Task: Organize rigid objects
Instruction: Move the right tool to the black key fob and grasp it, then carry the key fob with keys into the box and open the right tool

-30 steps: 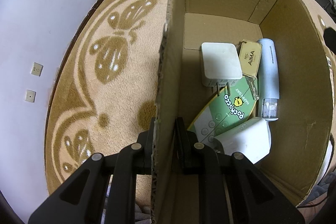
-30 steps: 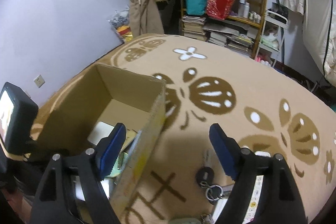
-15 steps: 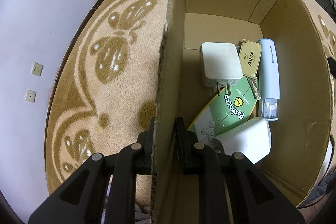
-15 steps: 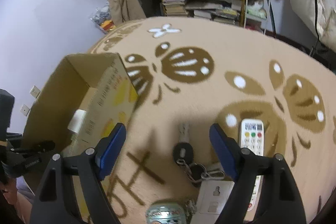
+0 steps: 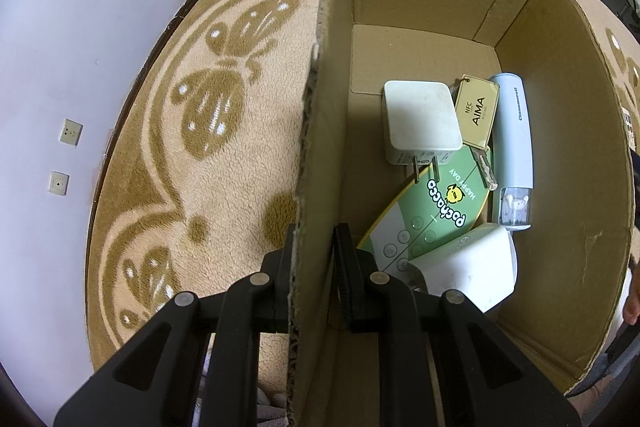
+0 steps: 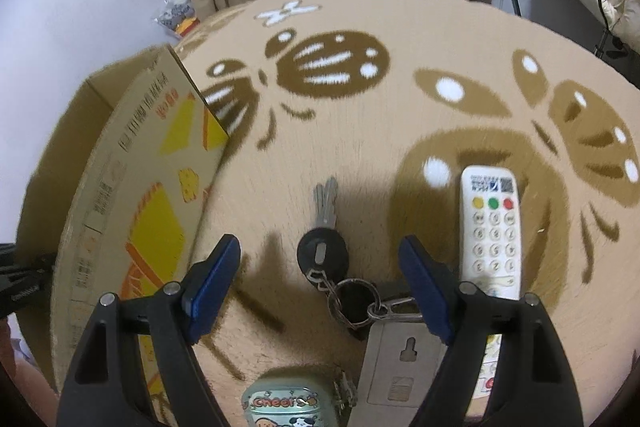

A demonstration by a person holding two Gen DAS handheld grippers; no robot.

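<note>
Left gripper (image 5: 314, 247) clamped on the near wall of the open brown corrugated cardboard box (image 5: 560, 131), steadying it on the fleecy beige rug with brown butterfly pattern (image 5: 208, 163).

Task looks partly done. Already in the box, left to right:
- off-white square plug adapter (image 5: 420, 121), matte, two metal prongs
- green glossy card printed with a yellow chick (image 5: 434, 211), lying flat
- tan key tag (image 5: 478, 111)
- pale blue cylindrical case (image 5: 513, 147)
- white rounded plastic block (image 5: 468, 269) nearest the gripper

Right gripper (image 6: 320, 279), blue pads, spread wide and empty, hovering over the rug. Left to collect:
- black-headed key on a metal ring (image 6: 324, 247), between the fingers
- round printed tin (image 6: 286, 405)
- grey flat plate with keyhole slot (image 6: 404, 367)
- white slim remote with coloured buttons (image 6: 492, 231)
</note>
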